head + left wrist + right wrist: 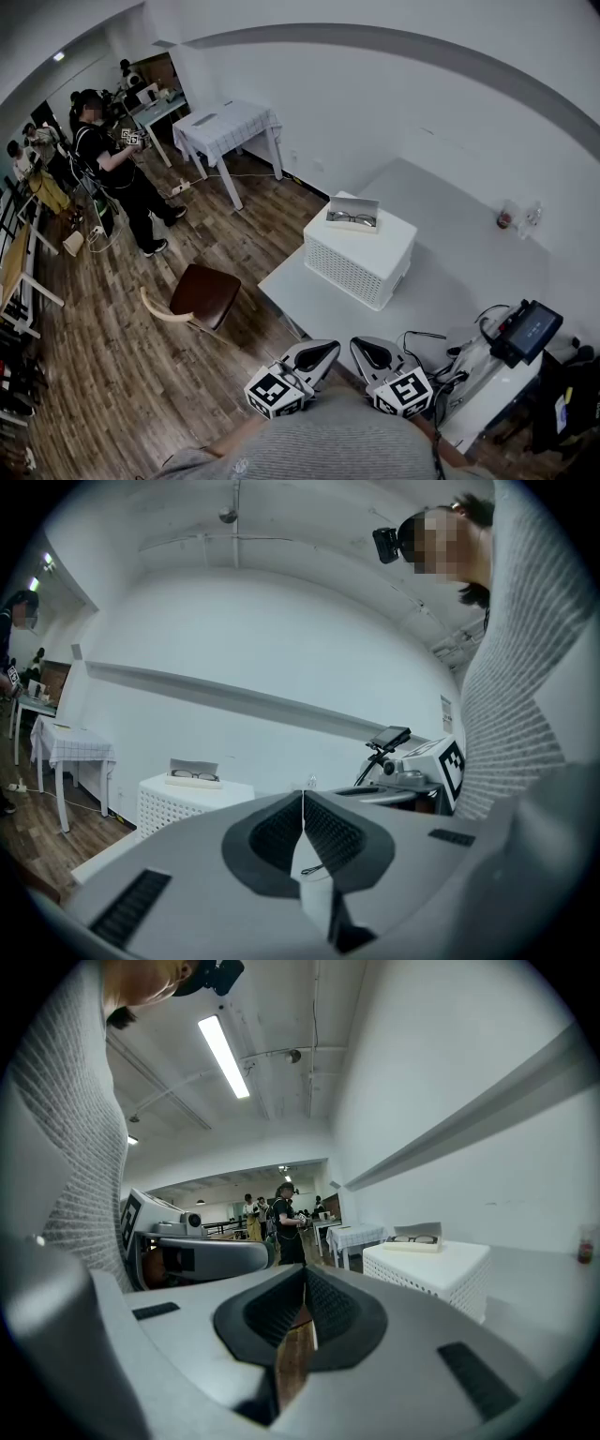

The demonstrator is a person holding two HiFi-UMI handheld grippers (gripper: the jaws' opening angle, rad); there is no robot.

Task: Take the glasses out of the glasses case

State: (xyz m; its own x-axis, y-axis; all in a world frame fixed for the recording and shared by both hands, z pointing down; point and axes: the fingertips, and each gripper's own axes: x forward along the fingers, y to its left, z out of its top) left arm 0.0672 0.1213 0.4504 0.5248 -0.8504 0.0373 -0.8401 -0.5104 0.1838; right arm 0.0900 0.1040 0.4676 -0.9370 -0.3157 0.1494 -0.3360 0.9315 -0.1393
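Note:
An open glasses case (352,215) lies on top of a white perforated box (361,258) on the white table (459,262). Dark-framed glasses (352,220) rest inside it. In the left gripper view the glasses (195,775) show far off at the left, and in the right gripper view the glasses (413,1238) sit off to the right. Both grippers hang close to my body, well short of the box. My left gripper (326,347) (303,795) is shut with nothing in it. My right gripper (362,343) (306,1270) is likewise shut and empty.
A brown chair (202,294) stands on the wood floor left of the table. A device with a screen (527,330) and cables sits at the table's right end. A small bottle (506,217) stands by the wall. A person (111,161) stands far left, near another table (227,126).

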